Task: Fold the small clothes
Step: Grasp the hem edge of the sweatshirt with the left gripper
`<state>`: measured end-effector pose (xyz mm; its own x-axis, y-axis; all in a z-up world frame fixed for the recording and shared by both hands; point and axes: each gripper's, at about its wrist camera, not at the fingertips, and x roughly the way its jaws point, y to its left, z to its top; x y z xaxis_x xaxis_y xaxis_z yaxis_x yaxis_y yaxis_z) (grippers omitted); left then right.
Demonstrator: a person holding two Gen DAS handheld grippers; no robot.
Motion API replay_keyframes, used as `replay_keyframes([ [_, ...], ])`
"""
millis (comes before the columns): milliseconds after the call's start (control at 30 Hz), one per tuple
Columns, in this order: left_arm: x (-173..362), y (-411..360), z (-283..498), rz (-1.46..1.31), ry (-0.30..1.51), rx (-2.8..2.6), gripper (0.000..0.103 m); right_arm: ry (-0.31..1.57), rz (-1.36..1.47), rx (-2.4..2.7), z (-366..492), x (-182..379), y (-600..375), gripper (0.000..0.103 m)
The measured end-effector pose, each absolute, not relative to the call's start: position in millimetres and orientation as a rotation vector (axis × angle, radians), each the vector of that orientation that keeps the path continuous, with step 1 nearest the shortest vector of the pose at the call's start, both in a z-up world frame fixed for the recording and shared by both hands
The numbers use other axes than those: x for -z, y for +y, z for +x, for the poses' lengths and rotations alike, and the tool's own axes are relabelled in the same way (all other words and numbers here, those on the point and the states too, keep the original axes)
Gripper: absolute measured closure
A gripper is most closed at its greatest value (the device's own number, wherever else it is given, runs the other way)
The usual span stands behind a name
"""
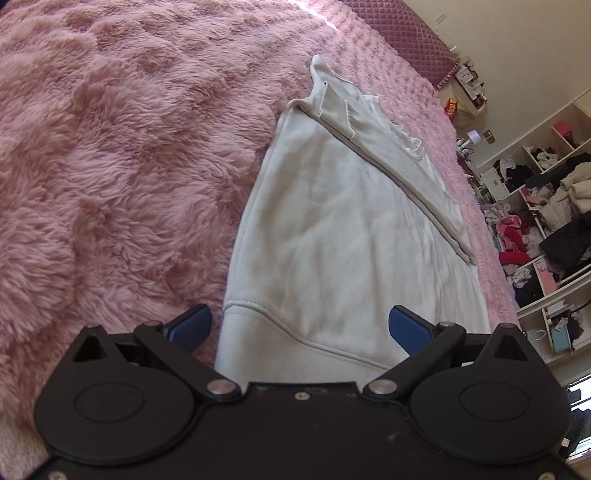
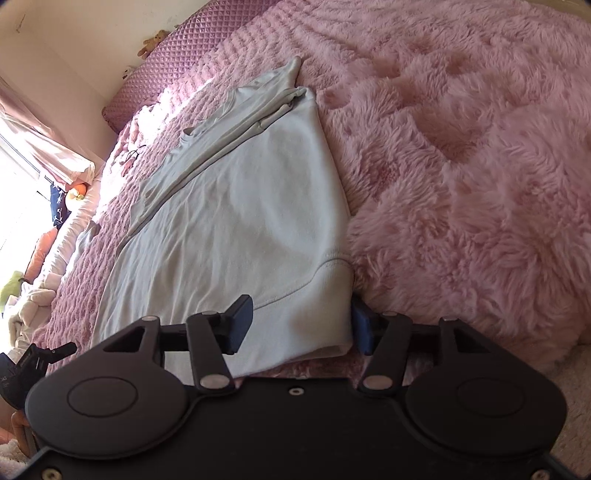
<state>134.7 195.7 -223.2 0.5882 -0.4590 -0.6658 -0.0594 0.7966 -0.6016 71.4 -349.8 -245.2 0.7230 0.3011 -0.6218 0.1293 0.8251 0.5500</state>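
A cream sweatshirt (image 1: 332, 229) lies flat on the pink bed, its sleeve folded slantwise across the upper part and its ribbed hem nearest me. My left gripper (image 1: 300, 326) hovers at the hem's left corner, jaws wide open, with cloth under the gap and neither blue pad touching it. In the right wrist view the same sweatshirt (image 2: 240, 206) looks pale blue-white. My right gripper (image 2: 301, 325) stands open at the hem's right corner. The corner lies between the pads; the right pad sits at the cloth's edge, and no squeeze shows.
A fluffy pink blanket (image 1: 110, 166) covers the bed beside the sweatshirt (image 2: 461, 166). A quilted purple headboard (image 1: 399, 33) stands at the far end. Open shelves (image 1: 546, 206) stuffed with clothes line one wall. A bright window with a pink curtain (image 2: 40, 140) and plush toys flank the other side.
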Motion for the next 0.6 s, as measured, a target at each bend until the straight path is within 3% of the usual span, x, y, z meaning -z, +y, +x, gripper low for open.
replay_keyframes([
  [167, 237, 192, 139, -0.619, 0.973, 0.235, 0.003, 0.769, 0.648, -0.097, 72, 248, -356, 0.047],
  [200, 236, 192, 138, -0.620, 0.976, 0.242, 0.003, 0.747, 0.639, -0.103, 69, 245, -355, 0.051],
  [367, 236, 193, 142, -0.601, 1.013, 0.257, 0.031, 0.798, 0.635, -0.140, 73, 253, -352, 0.056],
  [433, 241, 198, 148, -0.641, 1.039, 0.217, 0.052, 0.790, 0.654, -0.124, 76, 256, -353, 0.056],
  [500, 245, 204, 152, -0.680, 1.064, 0.183, 0.062, 0.783, 0.666, -0.119, 81, 256, -351, 0.056],
  [600, 248, 209, 152, -0.738, 1.069, 0.172, 0.069, 0.792, 0.649, -0.105, 83, 258, -348, 0.056],
])
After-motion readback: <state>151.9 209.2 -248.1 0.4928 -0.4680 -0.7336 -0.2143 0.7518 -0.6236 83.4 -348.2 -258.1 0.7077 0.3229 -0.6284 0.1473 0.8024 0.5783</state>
